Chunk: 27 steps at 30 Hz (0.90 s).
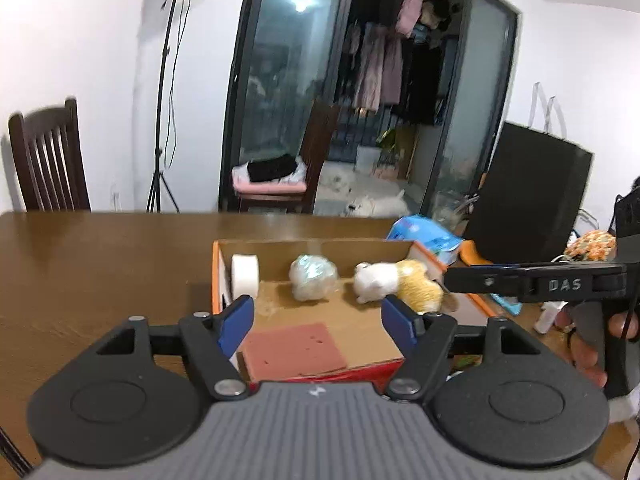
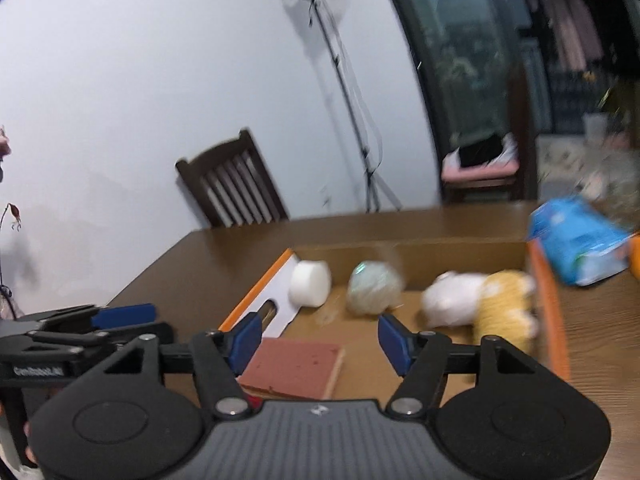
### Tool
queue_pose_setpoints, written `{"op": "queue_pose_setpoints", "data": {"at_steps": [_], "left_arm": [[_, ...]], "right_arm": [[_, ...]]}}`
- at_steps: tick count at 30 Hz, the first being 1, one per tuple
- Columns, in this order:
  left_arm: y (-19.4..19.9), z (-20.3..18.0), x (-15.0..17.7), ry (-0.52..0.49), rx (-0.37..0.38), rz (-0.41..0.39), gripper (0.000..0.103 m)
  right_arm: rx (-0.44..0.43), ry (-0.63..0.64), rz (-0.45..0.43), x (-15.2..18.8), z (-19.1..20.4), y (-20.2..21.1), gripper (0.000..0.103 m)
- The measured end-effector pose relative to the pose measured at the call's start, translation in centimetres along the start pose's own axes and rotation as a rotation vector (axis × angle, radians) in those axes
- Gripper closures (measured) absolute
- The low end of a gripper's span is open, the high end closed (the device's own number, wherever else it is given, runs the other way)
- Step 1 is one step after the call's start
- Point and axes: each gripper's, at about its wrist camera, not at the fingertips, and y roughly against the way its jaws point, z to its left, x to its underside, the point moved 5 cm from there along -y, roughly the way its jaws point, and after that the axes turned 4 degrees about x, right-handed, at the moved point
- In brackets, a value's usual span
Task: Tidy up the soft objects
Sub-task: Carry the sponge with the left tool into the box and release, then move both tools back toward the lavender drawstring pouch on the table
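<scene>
An open cardboard box with orange edges sits on the brown table. Inside lie a white foam roll, a plastic-wrapped ball, a white and yellow plush toy and a reddish sponge pad. My left gripper is open and empty just above the box's near end. My right gripper is open and empty over the box; the roll, ball, plush and pad lie ahead of it. The right gripper also shows at the right edge of the left wrist view.
A blue tissue pack lies on the table behind the box's right end, also seen in the right wrist view. A black bag stands at the far right. Dark wooden chairs stand behind the table. A light stand is by the wall.
</scene>
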Motion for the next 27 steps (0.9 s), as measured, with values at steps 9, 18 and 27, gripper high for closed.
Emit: {"op": "queue_pose_setpoints", "data": {"at_steps": [9,18,27], "left_arm": [[6.0,-4.9,3.8,-0.056,-0.012,-0.106,0.020],[10.1,-6.7,14.3,-0.035,-0.037,-0.131,0.011],[11.0,-6.4,17.4,-0.006,-0.041,-0.094,0.011]], "right_arm": [[0.148,0.070,-0.154,3.7,-1.9,11.0,0.028],[0.240,0.136,-0.271,12.2,-0.5,18.0,0.023],[0.226,0.078,-0.221,19.5,0.7,19.7,0.020]]}}
